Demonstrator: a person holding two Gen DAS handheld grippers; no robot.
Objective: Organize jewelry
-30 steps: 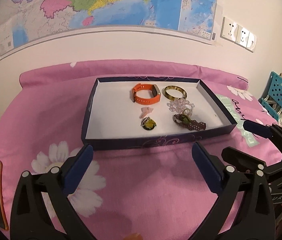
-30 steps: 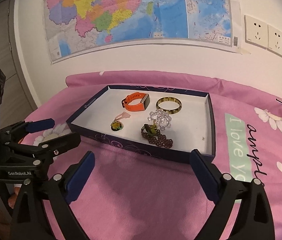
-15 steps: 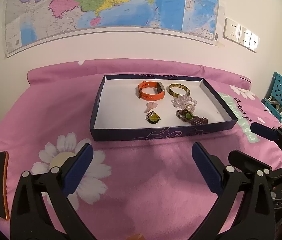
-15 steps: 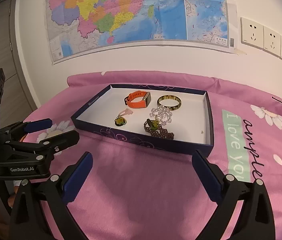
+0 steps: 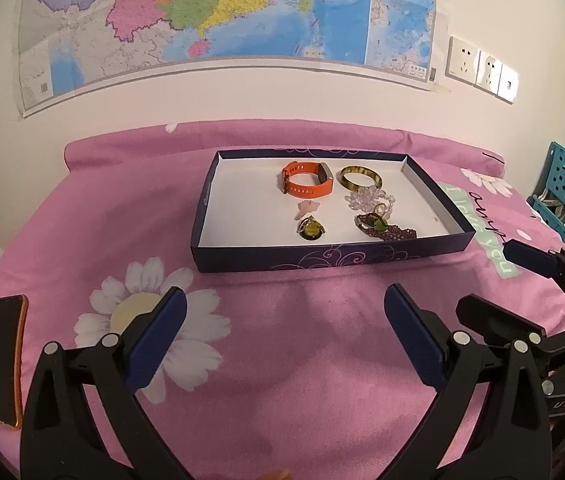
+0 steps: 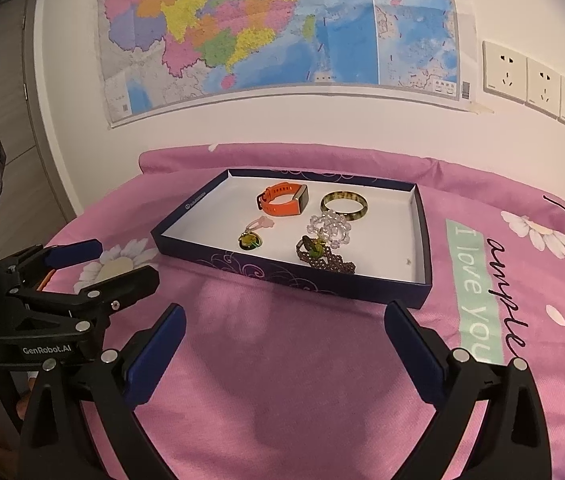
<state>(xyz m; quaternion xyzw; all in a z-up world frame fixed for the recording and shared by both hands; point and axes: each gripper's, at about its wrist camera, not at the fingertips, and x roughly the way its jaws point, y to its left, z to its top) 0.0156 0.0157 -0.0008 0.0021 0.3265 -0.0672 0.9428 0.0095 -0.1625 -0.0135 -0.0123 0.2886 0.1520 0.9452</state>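
Pink floral bedspread (image 5: 282, 360) fills the foreground beneath my left gripper (image 5: 284, 320) and right gripper (image 6: 284, 334), both spread wide and grasping nothing. Nearest on my left lies a dark phone (image 5: 4, 360). Farther on sits the navy tray (image 5: 322, 258), unobstructed, holding an orange watch (image 5: 306, 183), a green bangle (image 5: 359, 178), a clear bead bracelet (image 5: 368, 200), a brown woven band (image 5: 388, 232) and a small green pendant (image 5: 310, 229). Behind hangs a wall map (image 5: 222, 12), with wall sockets (image 5: 480, 70) to its right.

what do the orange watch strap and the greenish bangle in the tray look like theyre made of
Orange watch strap: looks like matte silicone or rubber, with an even colour and punched holes. Greenish bangle: glossy and mottled, possibly jade, resin or glass; the look leaves it open.
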